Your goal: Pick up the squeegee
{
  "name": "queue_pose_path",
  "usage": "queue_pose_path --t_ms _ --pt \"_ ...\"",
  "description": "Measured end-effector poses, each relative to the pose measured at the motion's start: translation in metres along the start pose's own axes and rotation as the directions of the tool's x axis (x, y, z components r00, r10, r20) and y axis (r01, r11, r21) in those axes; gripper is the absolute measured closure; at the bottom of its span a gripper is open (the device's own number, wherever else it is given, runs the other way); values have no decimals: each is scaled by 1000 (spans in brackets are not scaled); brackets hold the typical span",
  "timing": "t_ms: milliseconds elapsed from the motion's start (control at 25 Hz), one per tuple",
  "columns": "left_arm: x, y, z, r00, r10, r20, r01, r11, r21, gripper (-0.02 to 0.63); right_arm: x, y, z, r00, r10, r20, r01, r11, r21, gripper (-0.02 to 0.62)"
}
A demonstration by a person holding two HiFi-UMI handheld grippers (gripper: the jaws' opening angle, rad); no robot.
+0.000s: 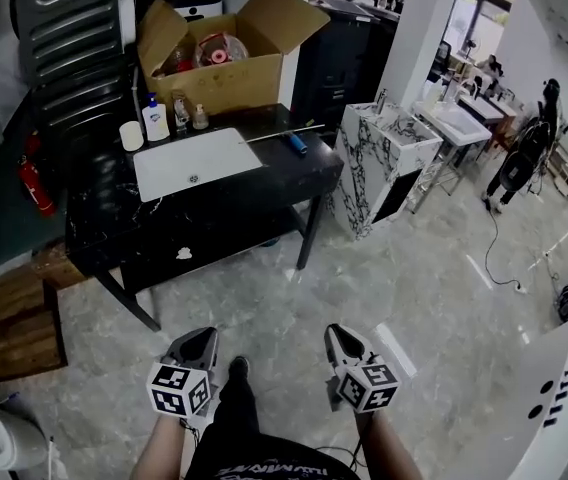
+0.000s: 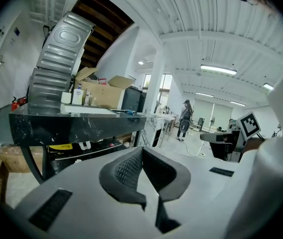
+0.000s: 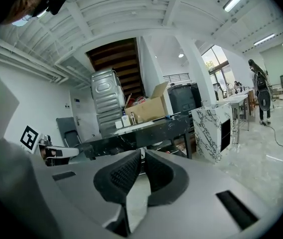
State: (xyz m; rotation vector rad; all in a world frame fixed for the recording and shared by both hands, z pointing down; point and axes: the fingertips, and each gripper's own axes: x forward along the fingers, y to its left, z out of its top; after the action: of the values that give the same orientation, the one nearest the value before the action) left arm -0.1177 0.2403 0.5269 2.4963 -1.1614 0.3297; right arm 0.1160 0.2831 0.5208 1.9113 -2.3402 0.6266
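Box [image 1: 226, 63] at table [image 1: 299, 171] back edge; bottles [image 1: 156, 120] back-left; basin [image 1: 196, 161] centre; squeegee [image 1: 295, 143] by right edge.

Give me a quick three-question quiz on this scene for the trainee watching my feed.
1. True or false: in the head view the squeegee lies on the black table, right of the white sink.
2. Pick one: the right gripper has its fingers A) closed on the squeegee, B) closed on nothing, C) wide apart.
3. What stands at the table's back edge, behind the sink?
Key: 1 true; 2 B; 3 an open cardboard box.
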Motion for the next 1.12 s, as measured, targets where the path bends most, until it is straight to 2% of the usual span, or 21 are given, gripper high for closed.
queue_pose_path --t_ms 400,640,920,1120 --pt "152 107 83 1000 -2 -15 2 1000 -4 586 169 -63 61 997 -76 -29 77 996 33 538" --pt "232 173 140 1000 -13 -25 12 1000 -12 586 281 -92 113 994 -107 -37 108 994 25 538" --pt "298 237 189 1000 -13 -21 12 1000 -28 586 385 -113 165 990 -141 -31 141 990 7 537" --pt "327 256 202 999 -27 -29 26 999 -41 586 421 -120 188 990 -142 -17 142 990 7 537"
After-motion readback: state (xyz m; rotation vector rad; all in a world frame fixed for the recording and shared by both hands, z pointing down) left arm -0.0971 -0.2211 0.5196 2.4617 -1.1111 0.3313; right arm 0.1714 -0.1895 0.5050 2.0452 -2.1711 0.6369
